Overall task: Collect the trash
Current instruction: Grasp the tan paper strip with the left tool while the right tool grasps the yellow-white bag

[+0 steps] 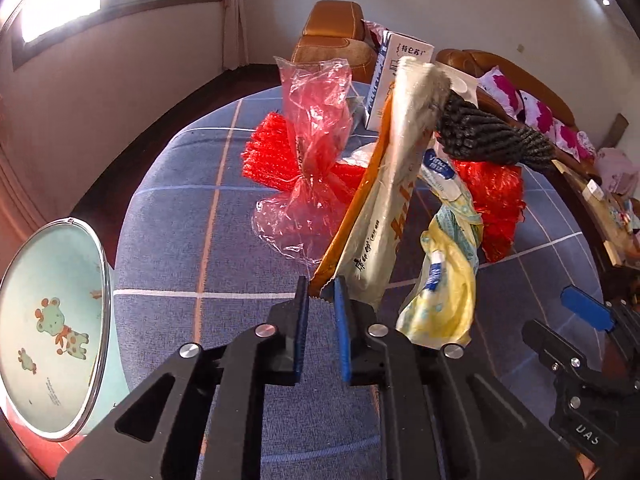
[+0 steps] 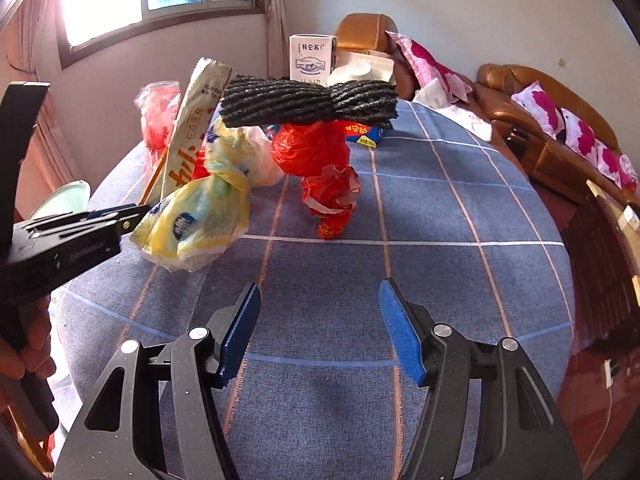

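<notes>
My left gripper (image 1: 322,286) is shut on the corner of a long cream and orange snack wrapper (image 1: 384,204), held up above the blue checked tablecloth (image 1: 180,240); the wrapper also shows in the right wrist view (image 2: 192,136). A knotted yellow plastic bag (image 1: 444,280) hangs beside it, also seen in the right wrist view (image 2: 200,220). A clear red plastic bag (image 1: 316,152), red mesh trash (image 2: 320,160) and a dark rope bundle (image 2: 308,104) are on the table. My right gripper (image 2: 320,320) is open and empty above the cloth.
A round basin with a giraffe print (image 1: 52,328) sits at the table's left edge. A milk carton (image 2: 312,58) and white bowl (image 2: 352,72) stand at the far side. Brown sofas with pink cushions (image 2: 552,120) lie behind and to the right.
</notes>
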